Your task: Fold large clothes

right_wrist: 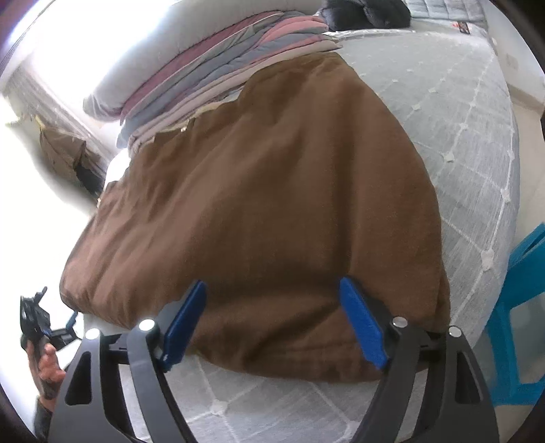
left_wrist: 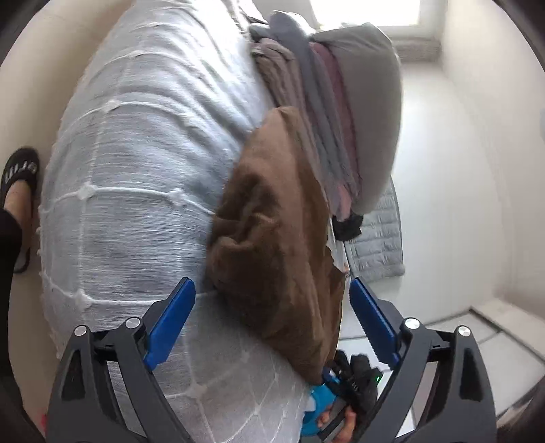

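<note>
on the pale grey bedspread with white grid stitching lies the folded brown fleece garment, beside stacked bedding, left gripper and right gripper both spread, holding nothing.

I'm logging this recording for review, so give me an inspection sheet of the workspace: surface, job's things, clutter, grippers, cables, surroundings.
Surface: bed with a pale grid-stitched cover, wrinkled in places.
Job's things: brown garment lying flat on the bed, seemingly folded, its far edge against the folded stack.
Clutter: grey pillow behind the stack; black item at the far end.
Grippers: left hand-held gripper open, holding nothing, at the garment's side; right hand-held gripper open, holding nothing, over the garment's near edge.
Cables: nothing seen.
Surroundings: bright window, white walls, blue stool beside the bed, person's slippered foot on the floor.
</note>
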The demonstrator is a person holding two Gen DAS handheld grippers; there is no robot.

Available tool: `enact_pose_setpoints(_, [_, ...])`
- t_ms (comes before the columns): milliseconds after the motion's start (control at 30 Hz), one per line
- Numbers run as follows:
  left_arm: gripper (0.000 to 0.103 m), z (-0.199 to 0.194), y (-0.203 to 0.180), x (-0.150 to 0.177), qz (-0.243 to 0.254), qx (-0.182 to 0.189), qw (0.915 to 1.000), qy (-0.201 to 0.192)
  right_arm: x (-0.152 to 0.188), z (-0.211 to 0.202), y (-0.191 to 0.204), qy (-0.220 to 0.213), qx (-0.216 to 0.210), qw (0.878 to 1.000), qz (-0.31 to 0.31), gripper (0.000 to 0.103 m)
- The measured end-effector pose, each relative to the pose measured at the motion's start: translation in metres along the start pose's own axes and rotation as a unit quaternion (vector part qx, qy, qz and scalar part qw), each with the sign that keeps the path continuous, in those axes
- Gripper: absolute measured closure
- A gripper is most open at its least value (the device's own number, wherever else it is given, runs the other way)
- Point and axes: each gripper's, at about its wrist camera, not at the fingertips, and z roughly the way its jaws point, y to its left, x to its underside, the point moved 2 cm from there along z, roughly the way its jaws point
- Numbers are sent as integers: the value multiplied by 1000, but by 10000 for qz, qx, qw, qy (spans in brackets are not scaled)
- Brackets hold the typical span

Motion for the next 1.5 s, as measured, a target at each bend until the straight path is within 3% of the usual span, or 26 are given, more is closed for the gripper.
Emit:
enact_pose_setpoints(200, [12,28,-14,-8,-74,-105,9999,-70,-3,-4,2,-31,-95,9999,80,22])
enact_pose_setpoints(300, [9,38,-14,-8,-151,-307,9993,-113,-7,-19,3,-285,-275,9992,83,22])
enact_pose_setpoints(367, [9,42,-5,-9,-335,-399,9986,-96,-8,-24,1,-400,-116,9991,23,22])
enact_pose_setpoints(467, [9,49,6,-14,-566,-458,9973,-126,-1,-2,-9,-29,153,9998,-140,22])
enact_pose_setpoints(600, [11,62,-2,-25,-278,-486,9983,-144,-4,-4,10,32,631,9969,-467,22])
enact_pose_setpoints(633, [30,63,-1,-28,-302,-464,9983,-157,-5,-11,17,-122,594,9970,-485,22])
enact_pose_setpoints(667, [37,66,1,-31,-326,-494,9981,-148,-5,-20,30,-362,516,9962,-601,22])
enact_pose_setpoints(733, [64,63,8,-31,-365,-366,9986,-142,-5,-30,61,-815,530,9901,-1014,22])
enact_pose_setpoints(833, [73,60,19,-28,-423,-227,9986,-202,-8,-23,100,-1051,399,9837,-1406,20])
enact_pose_setpoints(933, [79,56,17,-27,-459,-108,9986,-235,-17,13,127,-719,372,9833,-1631,20])
enact_pose_setpoints(1033, [81,48,12,-29,-451,11,9986,-259,-11,75,113,375,556,9881,-1387,18])
enact_pose_setpoints(1067, [81,45,9,-29,-446,58,9987,-259,-6,79,110,376,576,9873,-1433,18])
enact_pose_setpoints(1233, [83,33,-2,-28,-389,159,9988,-232,-1,71,113,938,727,9827,-1421,18])
enact_pose_setpoints(1367, [83,10,-34,-21,-83,327,9989,-324,6,60,117,1275,770,9781,-1453,18])
enact_pose_setpoints(1500, [87,-27,-52,-29,268,280,9970,-677,7,47,122,1136,683,9782,-1597,18])
